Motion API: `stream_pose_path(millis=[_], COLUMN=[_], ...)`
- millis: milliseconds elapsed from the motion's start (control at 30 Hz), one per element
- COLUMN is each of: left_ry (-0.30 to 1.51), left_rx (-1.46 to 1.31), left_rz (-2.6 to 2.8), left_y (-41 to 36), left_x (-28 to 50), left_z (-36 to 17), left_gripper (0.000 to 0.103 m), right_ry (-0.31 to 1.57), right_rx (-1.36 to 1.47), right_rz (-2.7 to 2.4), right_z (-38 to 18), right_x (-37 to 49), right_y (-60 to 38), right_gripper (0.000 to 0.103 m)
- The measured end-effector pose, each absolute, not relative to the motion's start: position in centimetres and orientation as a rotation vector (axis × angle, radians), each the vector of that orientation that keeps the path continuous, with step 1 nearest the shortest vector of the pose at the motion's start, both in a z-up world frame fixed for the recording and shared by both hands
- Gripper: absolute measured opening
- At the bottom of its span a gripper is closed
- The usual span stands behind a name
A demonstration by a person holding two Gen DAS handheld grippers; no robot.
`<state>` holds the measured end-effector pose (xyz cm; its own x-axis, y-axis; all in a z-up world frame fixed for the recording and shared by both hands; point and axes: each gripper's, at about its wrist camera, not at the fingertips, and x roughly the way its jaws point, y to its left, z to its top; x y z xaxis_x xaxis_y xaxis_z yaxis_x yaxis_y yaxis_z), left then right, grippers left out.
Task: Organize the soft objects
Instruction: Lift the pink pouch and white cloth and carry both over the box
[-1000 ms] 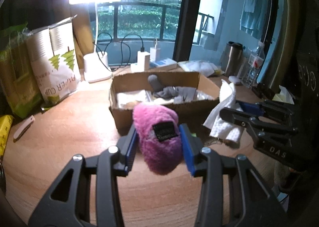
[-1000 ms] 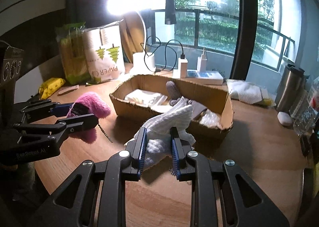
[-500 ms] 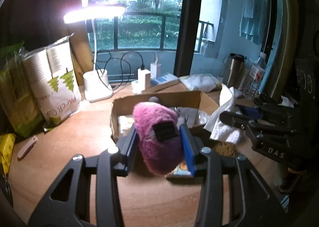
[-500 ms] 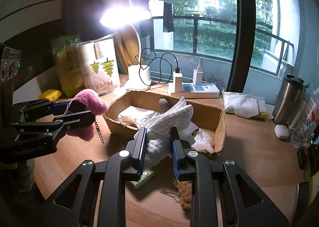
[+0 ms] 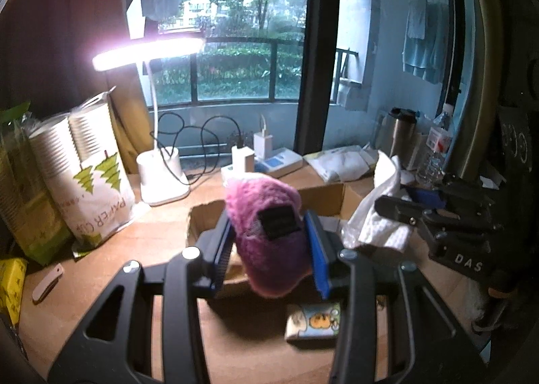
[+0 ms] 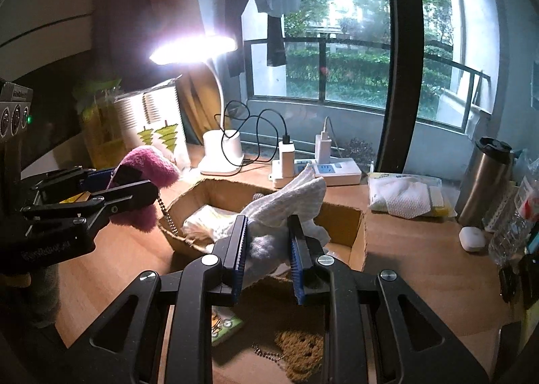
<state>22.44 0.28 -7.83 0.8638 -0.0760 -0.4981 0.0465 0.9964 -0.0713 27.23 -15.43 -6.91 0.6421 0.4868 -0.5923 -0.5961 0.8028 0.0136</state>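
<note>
Grips held firm: your left gripper point(image 5: 269, 245) clamped the fluffy pink plush pouch point(image 5: 267, 232) and your right gripper point(image 6: 267, 249) the white knitted cloth point(image 6: 286, 202), both raised above the open cardboard box point(image 6: 340, 215), presumably for dropping in.

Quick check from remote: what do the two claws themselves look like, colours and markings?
Both are matte black plastic, with triangular cut-outs and silver screws. The left claw and right claw have ribbed blue finger pads. White lettering marks their sides; one reads "DAS". The left unit carries round ports and a green light.
</note>
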Motion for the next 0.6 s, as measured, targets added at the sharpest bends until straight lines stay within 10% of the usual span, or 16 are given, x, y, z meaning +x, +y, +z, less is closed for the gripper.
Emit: stream_pose_path(millis=[600], left_ry=[0.582], left_rx=[-0.092], left_rz=[-0.105], left_y=[-0.2], left_x=[27.9], left_z=[-10.9], left_gripper=[0.042], right_ry=[0.662], right_rx=[-0.180], right_rz=[0.603], right_z=[-8.5], right_x=[31.5], right_y=[-15.0], right_gripper=[0.025])
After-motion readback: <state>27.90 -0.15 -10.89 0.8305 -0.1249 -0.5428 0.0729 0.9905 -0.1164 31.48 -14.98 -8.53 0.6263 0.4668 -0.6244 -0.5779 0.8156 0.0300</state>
